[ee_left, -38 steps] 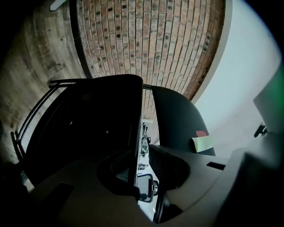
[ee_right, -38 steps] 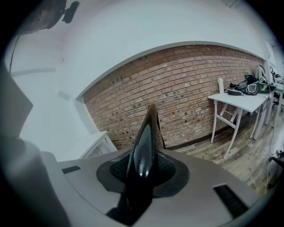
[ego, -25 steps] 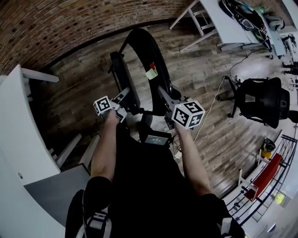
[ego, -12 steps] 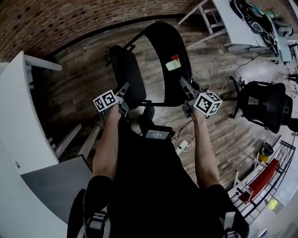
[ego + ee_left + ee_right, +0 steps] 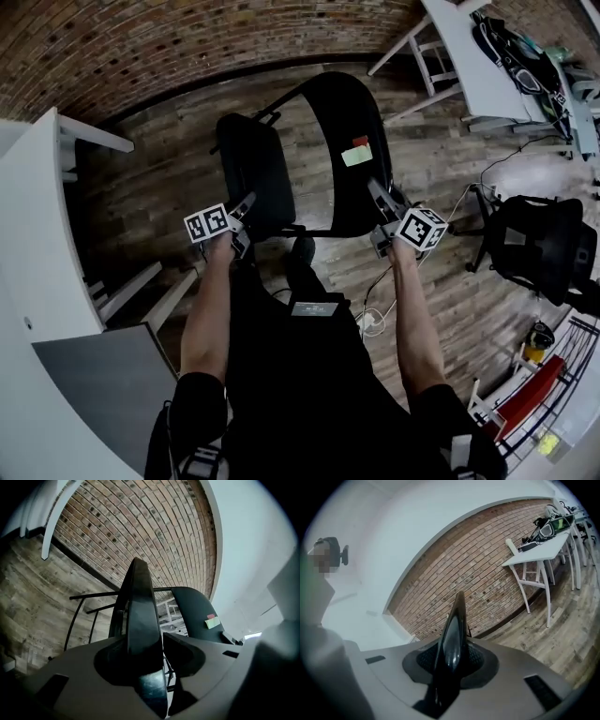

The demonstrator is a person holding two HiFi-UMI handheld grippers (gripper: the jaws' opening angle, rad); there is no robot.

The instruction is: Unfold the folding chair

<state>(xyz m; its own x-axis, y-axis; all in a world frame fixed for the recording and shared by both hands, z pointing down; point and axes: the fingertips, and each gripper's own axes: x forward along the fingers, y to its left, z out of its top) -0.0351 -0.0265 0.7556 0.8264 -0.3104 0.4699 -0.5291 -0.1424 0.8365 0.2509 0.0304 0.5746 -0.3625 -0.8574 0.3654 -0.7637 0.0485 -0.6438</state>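
Observation:
The black folding chair stands on the wood floor in front of me, partly spread. Its seat [image 5: 255, 169] is on the left and its backrest [image 5: 339, 141], with a red and pale sticker [image 5: 357, 153], on the right. My left gripper [image 5: 246, 208] is at the seat's near edge. In the left gripper view that seat edge [image 5: 140, 616] lies between the jaws of the left gripper [image 5: 151, 657], with a gap on the right side. My right gripper [image 5: 380, 202] is shut on the backrest's rim. In the right gripper view that rim [image 5: 452, 630] is pinched in the right gripper [image 5: 449, 660].
A white table [image 5: 37, 244] stands close on the left and another white table [image 5: 469, 47] with bags at the top right. A black office chair [image 5: 539, 248] is on the right. A brick wall [image 5: 141, 47] lies behind the chair. Cables [image 5: 375, 319] trail by my feet.
The backrest has swung away from the seat, so the chair is wider apart. My right gripper moved right and down with the backrest. My left gripper sank a little and rolled at the seat.

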